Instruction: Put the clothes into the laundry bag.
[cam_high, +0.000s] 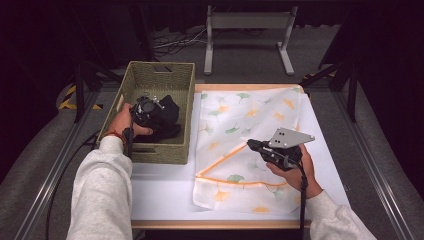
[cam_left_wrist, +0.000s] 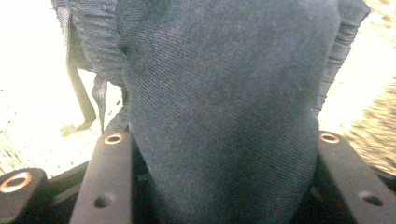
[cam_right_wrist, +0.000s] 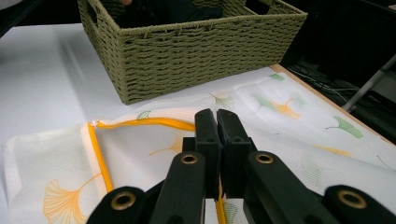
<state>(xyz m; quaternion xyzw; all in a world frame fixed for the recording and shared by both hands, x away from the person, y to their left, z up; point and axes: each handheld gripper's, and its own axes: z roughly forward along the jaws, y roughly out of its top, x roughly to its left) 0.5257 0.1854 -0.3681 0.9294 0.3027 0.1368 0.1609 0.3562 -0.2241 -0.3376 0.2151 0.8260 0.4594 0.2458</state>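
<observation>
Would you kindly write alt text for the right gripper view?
The right gripper, jaws shut on the orange edge of a white leaf-print bag, lies over a white table. A green woven basket stands behind.

Grey metal stand (cam_high: 248, 35) and loose cables (cam_high: 176, 41) on the floor beyond the table (cam_high: 160, 192).

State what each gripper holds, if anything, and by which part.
The left gripper grips a dark garment in the basket, by a bunched fold. The right gripper is shut on the mesh bag at its orange zipper edge.
</observation>
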